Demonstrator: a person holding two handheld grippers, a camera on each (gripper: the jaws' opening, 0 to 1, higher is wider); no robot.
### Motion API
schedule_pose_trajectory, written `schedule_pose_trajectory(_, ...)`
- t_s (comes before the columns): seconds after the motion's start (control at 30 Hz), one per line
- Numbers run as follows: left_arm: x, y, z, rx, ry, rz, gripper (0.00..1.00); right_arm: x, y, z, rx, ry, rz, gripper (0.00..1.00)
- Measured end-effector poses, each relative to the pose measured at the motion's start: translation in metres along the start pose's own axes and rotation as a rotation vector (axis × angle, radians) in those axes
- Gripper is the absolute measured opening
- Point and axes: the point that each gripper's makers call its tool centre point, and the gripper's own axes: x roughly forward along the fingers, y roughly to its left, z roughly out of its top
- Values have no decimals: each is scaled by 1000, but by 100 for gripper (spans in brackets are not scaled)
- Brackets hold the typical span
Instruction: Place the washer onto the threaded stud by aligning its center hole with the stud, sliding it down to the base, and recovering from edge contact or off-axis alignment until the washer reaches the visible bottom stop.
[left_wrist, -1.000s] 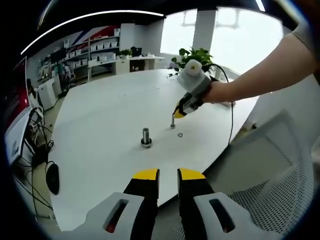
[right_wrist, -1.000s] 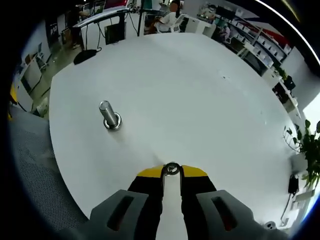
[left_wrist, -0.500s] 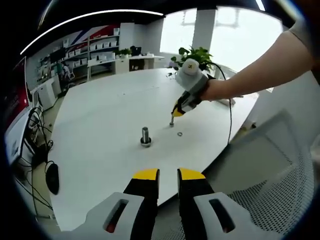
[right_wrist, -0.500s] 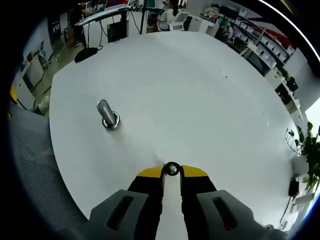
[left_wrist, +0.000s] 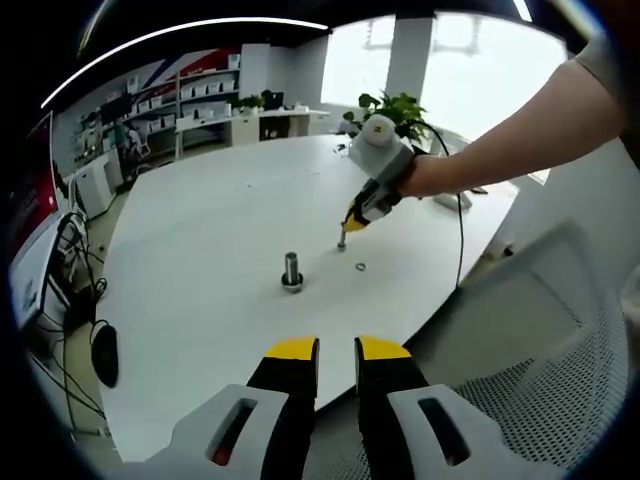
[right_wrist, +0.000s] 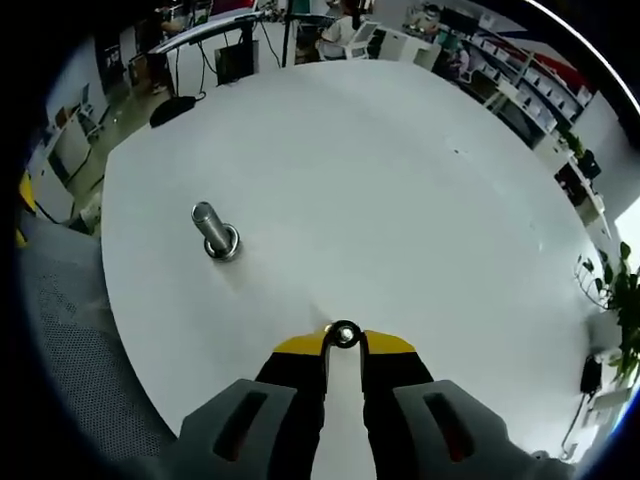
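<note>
Washer (right_wrist: 344, 335) between right gripper (right_wrist: 344, 344) tips (pinched)

A large white round table (left_wrist: 210, 230) stands in a bright office. Tall windows (left_wrist: 470, 70) let daylight in behind a potted plant (left_wrist: 392, 108). White shelves (left_wrist: 185, 95) with boxes line the far wall, under a curved ceiling light (left_wrist: 180, 35). A grey mesh chair (left_wrist: 545, 370) sits at the table's edge. Cables (left_wrist: 75, 270) trail on the floor.
</note>
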Motion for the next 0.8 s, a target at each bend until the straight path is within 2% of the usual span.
schedule_pose_trajectory(0.33, 0, 1, -1, -2, 4, 4, 12, 2, 1, 1, -13, -1, 10, 16)
schedule_pose_trajectory(0.8, 0, 1, -1, -6, 6, 6, 12, 10, 1, -3, -8, 30, 19, 15)
